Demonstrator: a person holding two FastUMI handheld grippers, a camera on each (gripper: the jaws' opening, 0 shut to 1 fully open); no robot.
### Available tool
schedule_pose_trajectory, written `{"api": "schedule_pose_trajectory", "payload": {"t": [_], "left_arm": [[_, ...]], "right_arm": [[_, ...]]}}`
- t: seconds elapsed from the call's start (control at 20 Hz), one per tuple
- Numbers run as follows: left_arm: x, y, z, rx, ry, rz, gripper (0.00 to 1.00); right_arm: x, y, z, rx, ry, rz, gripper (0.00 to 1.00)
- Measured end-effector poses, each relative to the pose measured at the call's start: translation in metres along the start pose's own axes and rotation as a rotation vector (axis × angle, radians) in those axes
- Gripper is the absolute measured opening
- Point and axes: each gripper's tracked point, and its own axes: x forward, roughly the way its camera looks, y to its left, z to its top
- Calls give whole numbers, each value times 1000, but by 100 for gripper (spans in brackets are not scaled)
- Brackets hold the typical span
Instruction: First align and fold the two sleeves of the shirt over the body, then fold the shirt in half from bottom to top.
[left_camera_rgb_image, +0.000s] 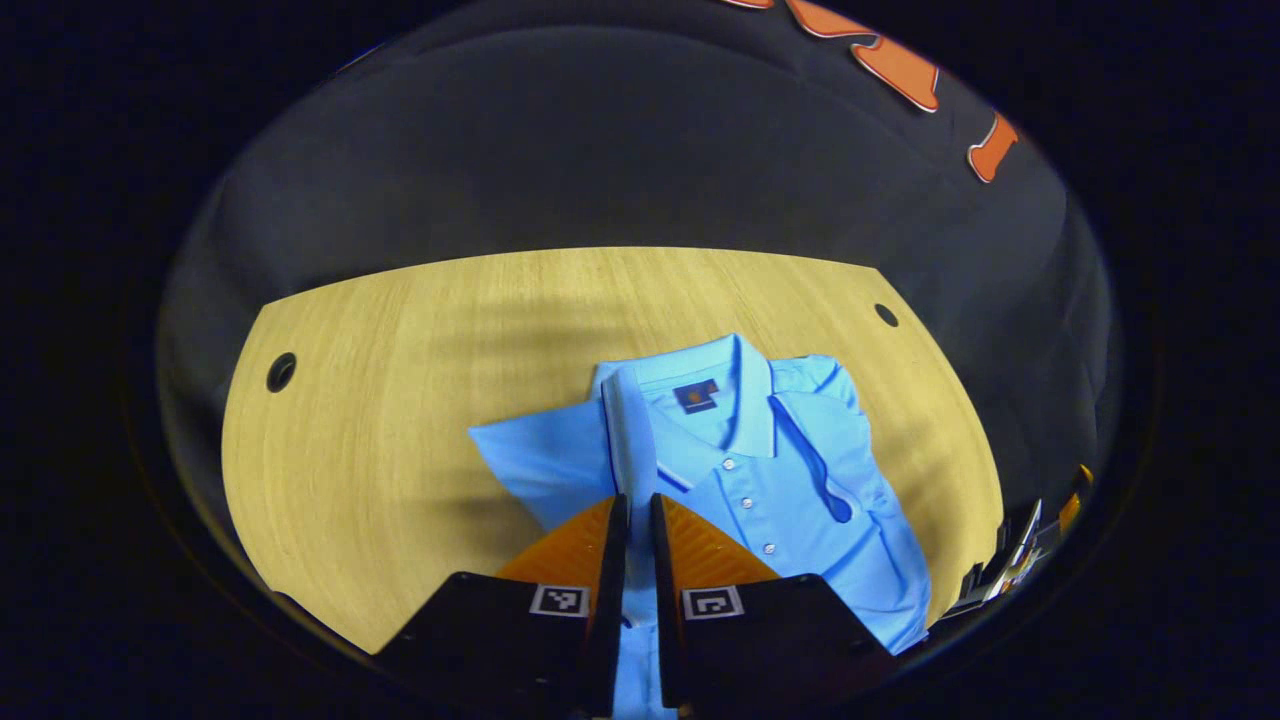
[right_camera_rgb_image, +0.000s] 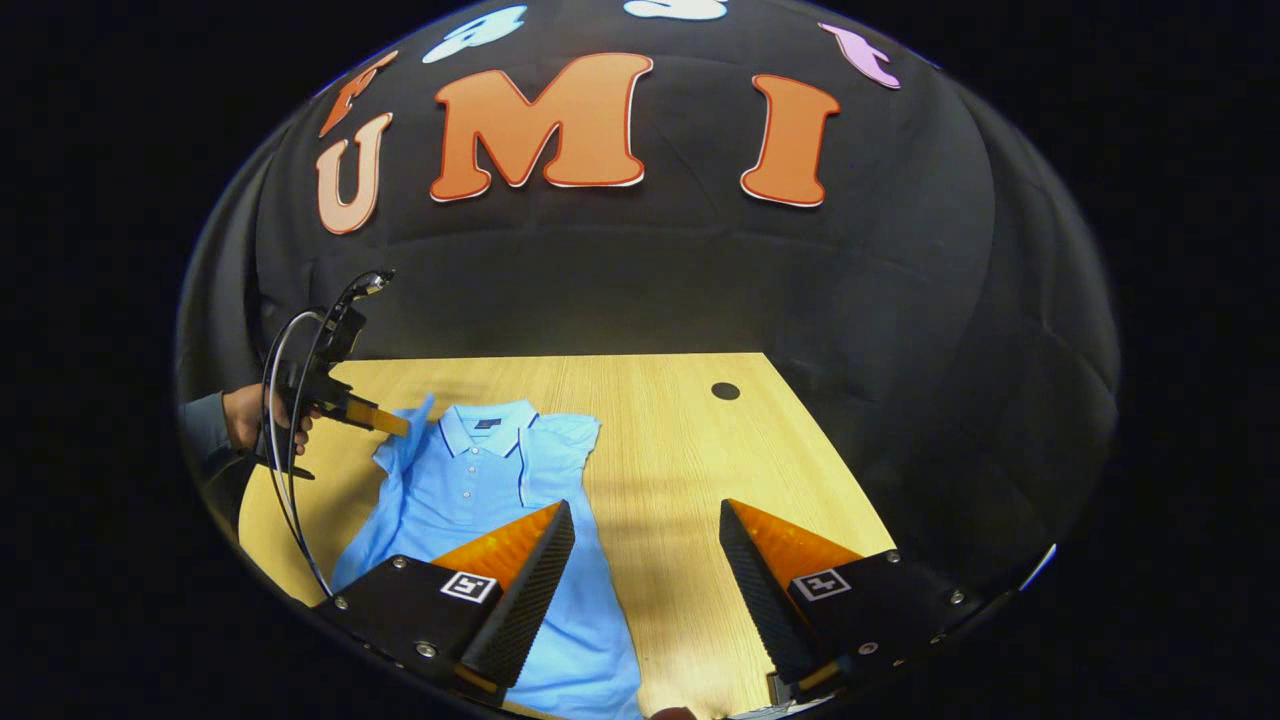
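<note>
left gripper (left_camera_rgb_image: 638, 520) clamped on shirt (left_camera_rgb_image: 800, 470) sleeve; right gripper (right_camera_rgb_image: 645, 545) apart above table (right_camera_rgb_image: 680, 420).

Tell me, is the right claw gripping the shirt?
No. In the right gripper view the right claw stands wide open, with bare wooden table between its fingers and the blue polo shirt beside it.

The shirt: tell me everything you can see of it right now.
The shirt is a light blue polo of soft knit, with a collar, a dark tag inside the neck, dark trim and a buttoned placket. It lies face up on the wooden table. One sleeve is already folded over the body. The other sleeve is lifted, pinched by the left gripper, which a hand holds. The right gripper is open above the hem side.
</note>
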Motion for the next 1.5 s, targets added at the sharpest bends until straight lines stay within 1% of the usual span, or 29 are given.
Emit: {"api": "schedule_pose_trajectory", "payload": {"t": [0.05, 0.15, 0.2, 0.25, 0.3, 0.35, 0.4, 0.45, 0.6, 0.65, 0.7, 0.75, 0.8, 0.85, 0.9, 0.95, 1.0, 1.05, 1.15, 1.2, 1.3, 1.35, 1.5], "left_arm": [[2, -8, -1, -6, 0, -22, 20], [-1, -15, -2, -10, -3, -52, 26], [-4, -17, -2, -11, -6, -61, 36], [-8, -18, -4, -14, -9, -70, 41], [-11, -20, -8, -15, -12, -76, 48], [-16, -17, -10, -14, -19, -62, 65], [-21, -15, -15, -11, -24, -49, 65], [-29, -16, -20, -12, -28, -46, 66], [-57, -23, -40, -20, -54, -35, 89], [-66, -21, -49, -25, -57, -5, 97], [-74, -20, -57, -29, -67, 13, 97], [-83, -22, -65, -37, -75, 27, 98], [-92, -25, -74, -49, -84, 32, 94], [-100, -29, -84, -63, -85, 31, 98], [-110, -31, -97, -74, -80, 42, 94], [-118, -32, -109, -80, -77, 53, 98], [-125, -35, -122, -82, -71, 61, 98], [-131, -37, -136, -84, -60, 72, 94], [-145, -38, -169, -92, -33, 103, 96], [-151, -38, -184, -99, -23, 120, 99], [-163, -39, -210, -107, -14, 137, 100], [-169, -39, -224, -109, -6, 144, 99], [-185, -37, -265, -94, 22, 169, 100]], "right_arm": [[-4, -2, -1, 7, -2, -6, 92], [-7, -7, -3, 23, -1, -15, 92], [-8, -10, -6, 33, 4, -20, 92], [-9, -12, -7, 42, 7, -21, 92], [-9, -12, -8, 51, 9, -17, 92], [-9, -13, -10, 59, 11, -13, 89], [-8, -13, -13, 65, 17, -2, 92], [-9, -13, -18, 68, 25, 3, 92], [-12, -16, -31, 63, 46, 35, 92], [-14, -14, -37, 62, 58, 50, 92], [-15, -14, -42, 59, 66, 61, 89], [-17, -13, -47, 54, 72, 74, 92], [-18, -14, -54, 48, 80, 78, 92], [-19, -17, -62, 40, 96, 68, 92], [-20, -17, -71, 34, 110, 75, 92], [-24, -15, -77, 31, 121, 89, 92], [-26, -12, -83, 26, 128, 104, 92], [-29, -10, -89, 20, 136, 118, 92], [-37, -7, -109, 18, 165, 144, 92], [-41, -6, -122, 25, 197, 155, 92], [-47, -2, -140, 42, 228, 180, 92], [-50, 0, -148, 39, 240, 192, 93], [-58, 4, -171, -2, 263, 214, 92]]}}
